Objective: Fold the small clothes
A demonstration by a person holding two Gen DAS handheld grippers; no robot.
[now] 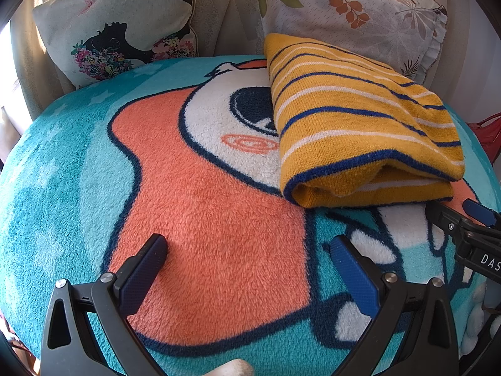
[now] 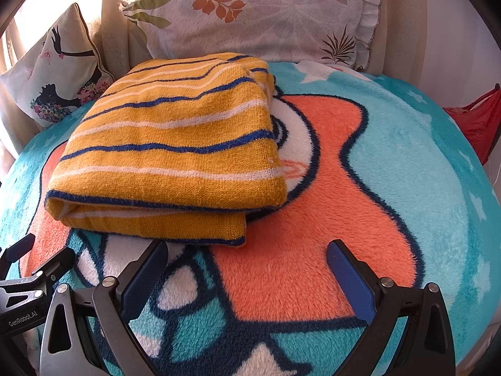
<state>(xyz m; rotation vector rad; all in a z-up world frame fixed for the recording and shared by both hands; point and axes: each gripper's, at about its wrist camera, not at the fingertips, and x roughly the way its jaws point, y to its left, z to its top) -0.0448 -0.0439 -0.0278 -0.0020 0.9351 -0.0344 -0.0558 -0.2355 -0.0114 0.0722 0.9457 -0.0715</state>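
A mustard-yellow knit garment (image 1: pixel 360 119) with blue and white stripes lies folded into a thick rectangle on the fleece blanket (image 1: pixel 203 188). In the left wrist view it sits to the upper right of my left gripper (image 1: pixel 249 246), which stands open over the orange patch with nothing between its fingers. In the right wrist view the same garment (image 2: pixel 169 150) lies ahead and to the left of my right gripper (image 2: pixel 247 252), also open and empty, just short of the folded front edge. Each gripper shows at the side of the other's view.
The teal, orange and white cartoon blanket (image 2: pixel 407 172) covers the whole surface. Two patterned cushions (image 1: pixel 119 25) (image 2: pixel 260 15) lean against the back. A red bag (image 2: pixel 476 122) hangs off the right edge.
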